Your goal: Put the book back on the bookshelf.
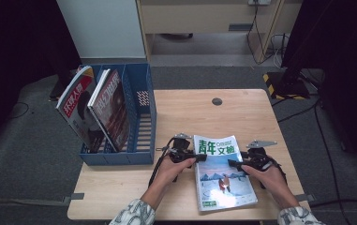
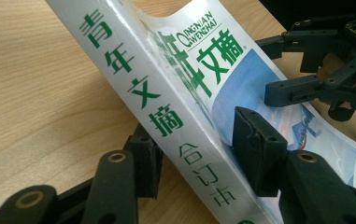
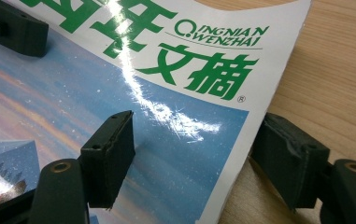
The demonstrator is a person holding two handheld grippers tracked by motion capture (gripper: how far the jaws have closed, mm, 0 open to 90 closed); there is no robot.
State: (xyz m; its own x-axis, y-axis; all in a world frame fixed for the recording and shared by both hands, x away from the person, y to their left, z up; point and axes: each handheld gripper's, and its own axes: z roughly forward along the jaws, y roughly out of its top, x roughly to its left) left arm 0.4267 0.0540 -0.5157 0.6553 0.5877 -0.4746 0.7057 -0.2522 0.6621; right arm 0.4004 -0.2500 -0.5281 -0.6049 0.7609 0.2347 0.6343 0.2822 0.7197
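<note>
A thick magazine (image 1: 223, 176) with green Chinese title lettering and a snowy blue cover lies on the wooden table (image 1: 185, 112), near its front edge. My left gripper (image 1: 198, 157) is shut on the spine (image 2: 166, 116), one jaw under it and the other pressing on the cover (image 2: 241, 79), so that edge is tilted up. My right gripper (image 1: 236, 164) stands open astride the opposite edge. One of its fingers (image 3: 110, 149) hovers over the glossy cover (image 3: 166, 154); the other sits beyond the edge, by the tabletop.
A blue file rack (image 1: 115, 158) stands on the table's left part, with two magazines (image 1: 75, 105) (image 1: 113, 105) leaning in its left compartments and its right compartment vacant. A round cable hole (image 1: 217, 101) sits at the back centre. The person's hands hold both grippers.
</note>
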